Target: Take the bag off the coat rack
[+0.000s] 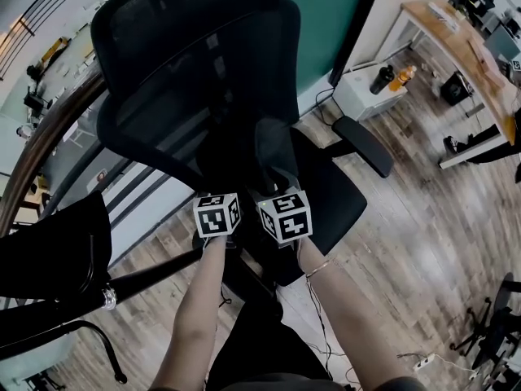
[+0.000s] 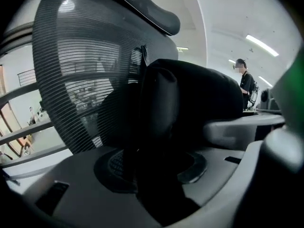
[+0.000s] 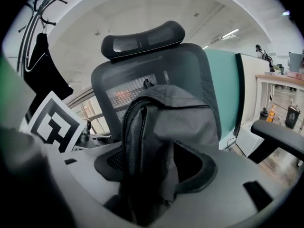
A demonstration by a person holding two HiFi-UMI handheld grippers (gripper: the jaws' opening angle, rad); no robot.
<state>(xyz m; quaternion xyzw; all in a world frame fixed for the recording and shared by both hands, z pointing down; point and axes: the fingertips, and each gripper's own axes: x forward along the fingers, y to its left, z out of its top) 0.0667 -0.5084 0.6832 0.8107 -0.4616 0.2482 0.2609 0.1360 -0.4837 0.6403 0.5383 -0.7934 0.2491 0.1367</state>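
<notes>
A dark grey bag (image 1: 275,155) stands upright on the seat of a black mesh office chair (image 1: 195,72), leaning against its backrest. My left gripper (image 2: 152,167) and right gripper (image 3: 156,167) sit side by side at the bag's near side, and their marker cubes show together in the head view. The bag (image 3: 166,127) has a fold of zippered fabric lying between the right jaws, which stand wide and do not press on it. Dark bag fabric (image 2: 190,103) also fills the gap of the left jaws, which stand apart. The coat rack (image 3: 35,13) rises at the far left.
A black garment (image 3: 42,65) hangs on the coat rack, and it shows as a dark mass (image 1: 49,251) at the left of the head view. A wooden desk (image 1: 456,31) and a white cabinet (image 1: 366,92) with bottles stand far right. A person (image 2: 246,87) stands in the background.
</notes>
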